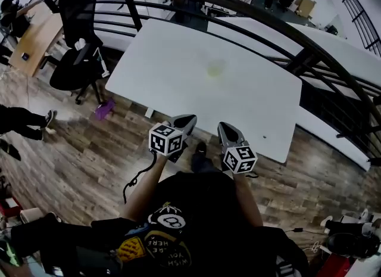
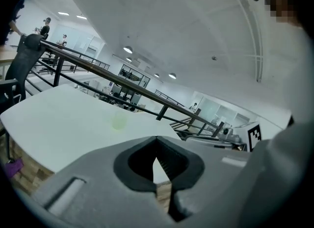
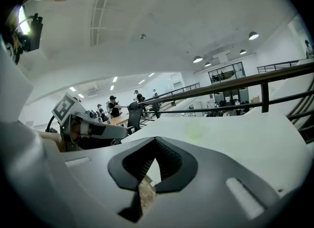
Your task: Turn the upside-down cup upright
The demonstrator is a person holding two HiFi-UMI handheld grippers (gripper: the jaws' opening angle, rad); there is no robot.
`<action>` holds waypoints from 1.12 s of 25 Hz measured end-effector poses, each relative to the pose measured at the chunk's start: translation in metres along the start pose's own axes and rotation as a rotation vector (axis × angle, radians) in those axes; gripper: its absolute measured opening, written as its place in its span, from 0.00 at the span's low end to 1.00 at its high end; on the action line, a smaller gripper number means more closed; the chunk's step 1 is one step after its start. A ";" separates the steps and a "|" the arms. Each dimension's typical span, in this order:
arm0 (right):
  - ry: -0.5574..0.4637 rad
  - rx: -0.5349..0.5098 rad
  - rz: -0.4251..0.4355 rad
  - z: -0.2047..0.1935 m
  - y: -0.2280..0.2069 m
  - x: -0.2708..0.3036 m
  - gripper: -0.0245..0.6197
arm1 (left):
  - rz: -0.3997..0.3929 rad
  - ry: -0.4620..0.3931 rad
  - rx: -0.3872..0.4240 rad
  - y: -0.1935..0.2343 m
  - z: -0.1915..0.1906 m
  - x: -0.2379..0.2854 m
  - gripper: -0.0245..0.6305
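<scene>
A small pale green cup [image 1: 215, 69] stands alone near the middle of the white table [image 1: 178, 55]; it is too faint to tell which way up it is. It also shows in the left gripper view as the cup [image 2: 117, 120] and in the right gripper view as the cup [image 3: 195, 134], far ahead of the jaws. My left gripper [image 1: 187, 119] and right gripper [image 1: 224, 128] hover side by side at the table's near edge, well short of the cup. Both are shut with nothing between them: left gripper [image 2: 156, 139], right gripper [image 3: 156, 140].
A black curved railing [image 1: 250, 16] runs behind the table. A black office chair [image 1: 74, 61] stands at the left and a purple object [image 1: 104, 110] lies on the wood floor. A tiny dark speck [image 1: 265, 137] sits near the table's front right. A black cable [image 1: 138, 177] trails below.
</scene>
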State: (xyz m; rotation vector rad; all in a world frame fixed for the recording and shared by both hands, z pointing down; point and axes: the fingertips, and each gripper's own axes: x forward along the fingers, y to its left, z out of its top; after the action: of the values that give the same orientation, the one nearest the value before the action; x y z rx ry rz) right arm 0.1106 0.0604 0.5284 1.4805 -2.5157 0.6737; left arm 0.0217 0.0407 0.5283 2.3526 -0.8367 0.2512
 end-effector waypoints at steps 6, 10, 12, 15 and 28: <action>0.027 0.005 0.047 0.019 -0.058 0.049 0.04 | 0.027 0.037 -0.013 0.036 0.025 0.069 0.04; 0.068 -0.013 0.092 0.009 -0.080 0.079 0.04 | 0.054 0.035 -0.084 0.060 0.029 0.099 0.04; 0.075 -0.020 0.097 0.003 -0.094 0.095 0.04 | 0.057 0.021 -0.110 0.069 0.035 0.112 0.04; 0.105 -0.021 0.067 -0.014 -0.120 0.129 0.04 | 0.048 -0.002 -0.141 0.086 0.048 0.131 0.04; 0.162 -0.091 -0.136 -0.053 -0.191 0.278 0.36 | 0.111 -0.013 -0.334 0.213 0.054 0.178 0.04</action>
State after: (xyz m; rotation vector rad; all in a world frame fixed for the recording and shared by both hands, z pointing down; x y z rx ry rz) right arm 0.1295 -0.2156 0.7295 1.4852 -2.2719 0.6215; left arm 0.0262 -0.2117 0.6557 2.0022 -0.9391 0.1295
